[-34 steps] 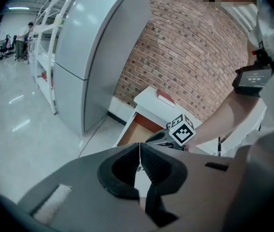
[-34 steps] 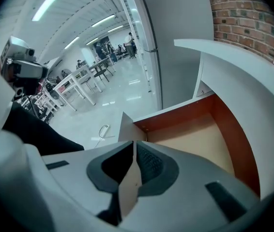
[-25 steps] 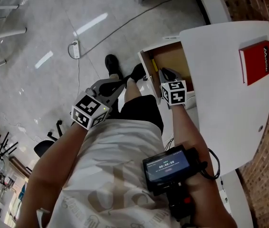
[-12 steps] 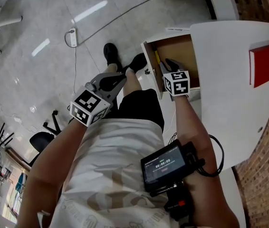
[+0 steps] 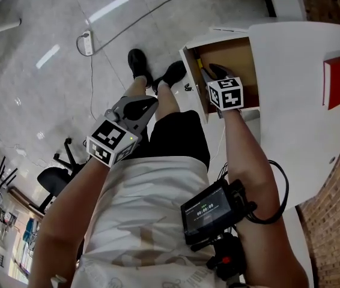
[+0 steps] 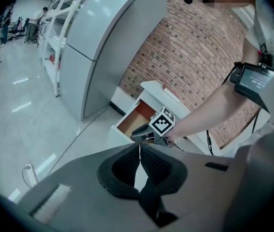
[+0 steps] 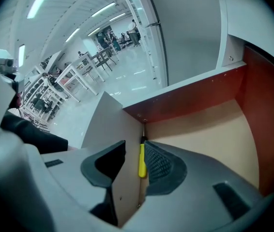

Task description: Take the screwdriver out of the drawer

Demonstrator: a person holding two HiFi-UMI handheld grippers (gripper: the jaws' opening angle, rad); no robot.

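Screwdriver point(image 5: 197, 63), yellow, lies against the open drawer's point(image 5: 236, 56) side wall in the head view, with the right gripper point(image 5: 213, 71) just above it. Left gripper view: the left gripper point(image 6: 138, 151) is closed and empty, away from the drawer. Right gripper view: the jaws have just opened and straddle that wall, the screwdriver between them untouched. This looks like the reaching step; next, clear the wall, then clamp.

Overall level: bright, even indoor light in all views.
Source: ceiling strip lights point(image 7: 41, 1), far left in the right gripper view.
Glare: pale streaks reflected on the glossy floor point(image 5: 38, 89); white tabletop point(image 5: 302, 131) near washed out.
Shadows: drawer point(image 5: 242, 59) interior dimmer under the tabletop edge; soft, no hard outlines.
Distortion: both gripper views fisheye, straight lines bowed, corners black.
Focus: head view fairly sharp; far hall soft.
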